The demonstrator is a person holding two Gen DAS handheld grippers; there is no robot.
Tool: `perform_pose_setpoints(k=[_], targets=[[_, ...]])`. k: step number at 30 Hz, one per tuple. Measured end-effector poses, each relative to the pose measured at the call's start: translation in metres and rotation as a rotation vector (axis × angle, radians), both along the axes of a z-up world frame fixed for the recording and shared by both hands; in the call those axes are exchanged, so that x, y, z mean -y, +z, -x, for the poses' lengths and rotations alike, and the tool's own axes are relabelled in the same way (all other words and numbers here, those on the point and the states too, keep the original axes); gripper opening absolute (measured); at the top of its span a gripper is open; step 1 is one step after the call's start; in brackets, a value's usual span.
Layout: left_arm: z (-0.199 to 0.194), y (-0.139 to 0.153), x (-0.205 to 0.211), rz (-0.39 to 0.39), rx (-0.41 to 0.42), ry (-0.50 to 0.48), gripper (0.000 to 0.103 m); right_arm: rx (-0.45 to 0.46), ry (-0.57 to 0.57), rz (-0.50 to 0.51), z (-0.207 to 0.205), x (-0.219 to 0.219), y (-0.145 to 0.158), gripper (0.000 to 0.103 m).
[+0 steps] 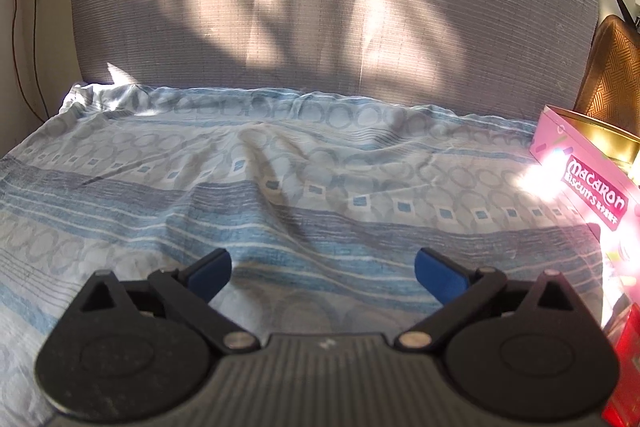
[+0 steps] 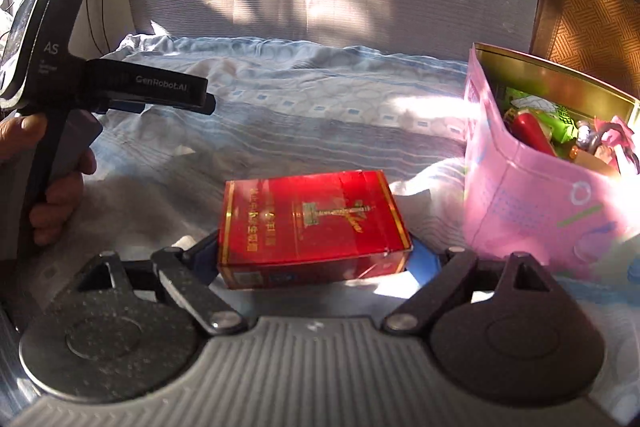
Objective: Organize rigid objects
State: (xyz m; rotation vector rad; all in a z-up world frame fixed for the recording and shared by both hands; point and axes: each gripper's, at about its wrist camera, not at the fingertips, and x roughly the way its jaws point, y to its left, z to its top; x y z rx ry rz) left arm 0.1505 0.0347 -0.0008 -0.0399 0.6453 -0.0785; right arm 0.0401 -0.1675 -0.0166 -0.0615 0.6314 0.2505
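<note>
Right tool (image 2: 314, 259) is clamped on the red box (image 2: 314, 219), which fills the lower centre of the right wrist view, its long sides pinched between the blue pads (image 2: 424, 261), its printed face up, just above the bedsheet (image 2: 280, 115). Left tool (image 1: 323, 267) has its fingers spread wide apart with nothing between them, hovering over bare sheet; in the right wrist view it shows at the upper left, gripped by the person's left hand (image 2: 60, 183).

The step in hand looks like the carry: the red box is picked up and has yet to go into the pink tin (image 2: 532, 203), at the right of the frame, near the box but apart from it. The next move probably calls for swinging the box rightward and up over the tin's near wall, then lowering it into a free spot before letting go.

The tin is open, gold inside, with "Macaron Biscuits" lettered on its side in the left wrist view. It already holds a red lighter-like cylinder (image 2: 534, 135), a green packet (image 2: 560, 123), and pink and metallic bits too tangled to name. Room looks tight, so the box may need tilting to fit.
</note>
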Motion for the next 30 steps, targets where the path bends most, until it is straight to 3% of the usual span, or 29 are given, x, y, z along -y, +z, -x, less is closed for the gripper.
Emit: perform_pose_setpoints(k=[30], targets=[[0.0,-0.003,0.014,-0.124,-0.006,0.008,0.102,0.004,-0.005,-0.112,0.013,0.013,-0.002,0.098]])
